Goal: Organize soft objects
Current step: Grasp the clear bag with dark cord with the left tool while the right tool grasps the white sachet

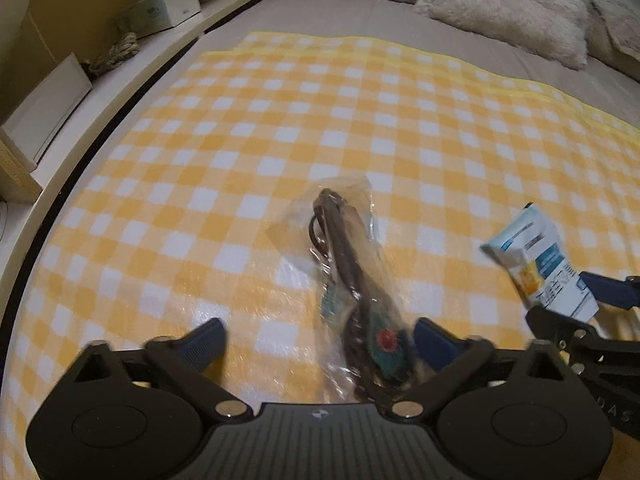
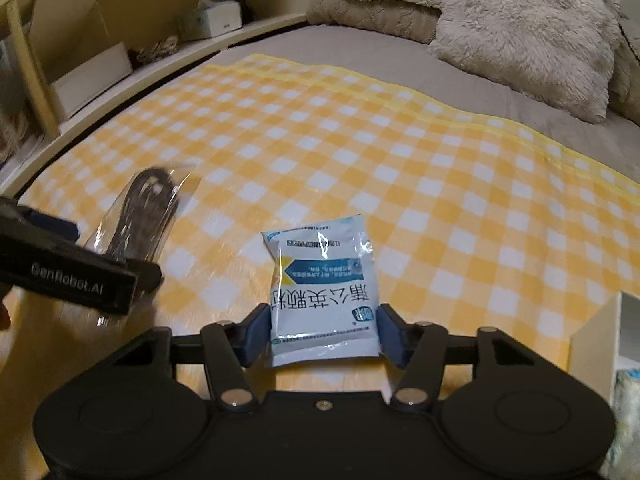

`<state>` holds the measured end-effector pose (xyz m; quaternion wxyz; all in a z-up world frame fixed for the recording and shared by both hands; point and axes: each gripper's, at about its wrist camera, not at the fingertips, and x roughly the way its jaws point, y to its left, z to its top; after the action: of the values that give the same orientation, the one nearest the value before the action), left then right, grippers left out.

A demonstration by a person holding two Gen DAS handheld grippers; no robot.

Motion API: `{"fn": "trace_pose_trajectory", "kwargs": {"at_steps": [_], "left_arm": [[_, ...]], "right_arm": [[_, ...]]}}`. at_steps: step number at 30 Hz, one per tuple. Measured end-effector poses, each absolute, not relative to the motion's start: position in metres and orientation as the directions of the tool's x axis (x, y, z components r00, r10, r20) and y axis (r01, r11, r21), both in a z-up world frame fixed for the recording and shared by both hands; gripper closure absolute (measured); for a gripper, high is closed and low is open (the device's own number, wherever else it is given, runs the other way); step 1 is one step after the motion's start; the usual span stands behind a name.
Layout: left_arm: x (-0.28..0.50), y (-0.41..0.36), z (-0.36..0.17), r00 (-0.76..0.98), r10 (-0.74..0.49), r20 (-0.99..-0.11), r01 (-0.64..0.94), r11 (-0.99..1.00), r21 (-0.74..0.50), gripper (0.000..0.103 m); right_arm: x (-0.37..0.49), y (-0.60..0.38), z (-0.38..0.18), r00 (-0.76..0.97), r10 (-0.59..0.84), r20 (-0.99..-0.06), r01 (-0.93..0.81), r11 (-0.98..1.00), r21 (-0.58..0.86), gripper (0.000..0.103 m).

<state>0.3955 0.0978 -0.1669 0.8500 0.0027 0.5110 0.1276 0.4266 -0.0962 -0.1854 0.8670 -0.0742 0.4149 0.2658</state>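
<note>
right gripper [image 2: 322,332]: fingers snug on both edges of the white-and-blue sachet [image 2: 325,292], looks gripped, low over the gingham blanket [image 2: 360,152]
left gripper [image 1: 316,344]: spread wide, only its right finger near the clear bag with a dark cord [image 1: 352,268], nothing held
progress: early I'd guess, neither item is put away yet
count: one sachet, one bag, two fluffy pillows [image 2: 528,32], a white box [image 2: 604,344] at right
</note>
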Motion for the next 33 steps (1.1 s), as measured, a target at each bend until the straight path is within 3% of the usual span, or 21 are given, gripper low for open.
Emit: {"fn": "trace_pose_trajectory", "kwargs": {"at_steps": [2, 8, 20, 33], "left_arm": [[0.392, 0.095, -0.162, 0.454, 0.200, -0.868, -0.187, 0.974, 0.127, 0.049], [0.376, 0.085, -0.154, 0.462, 0.177, -0.869, -0.136, 0.983, 0.128, 0.069], [0.345, 0.084, -0.120, 0.542, 0.146, -0.828, -0.169, 0.984, 0.063, 0.075], [0.316, 0.073, -0.068, 0.688, 0.087, -0.720, -0.169, 0.985, -0.043, 0.075]], "right_arm": [[0.420, -0.098, -0.183, 0.503, 0.402, -0.765, -0.538, 0.839, 0.088, 0.049], [0.401, -0.105, -0.179, 0.478, 0.406, -0.779, -0.560, 0.824, 0.085, 0.052], [0.368, -0.119, -0.164, 0.494, 0.410, -0.767, -0.570, 0.819, 0.070, 0.052], [0.348, -0.147, -0.101, 0.635, 0.433, -0.640, -0.517, 0.854, 0.065, 0.052]]}}
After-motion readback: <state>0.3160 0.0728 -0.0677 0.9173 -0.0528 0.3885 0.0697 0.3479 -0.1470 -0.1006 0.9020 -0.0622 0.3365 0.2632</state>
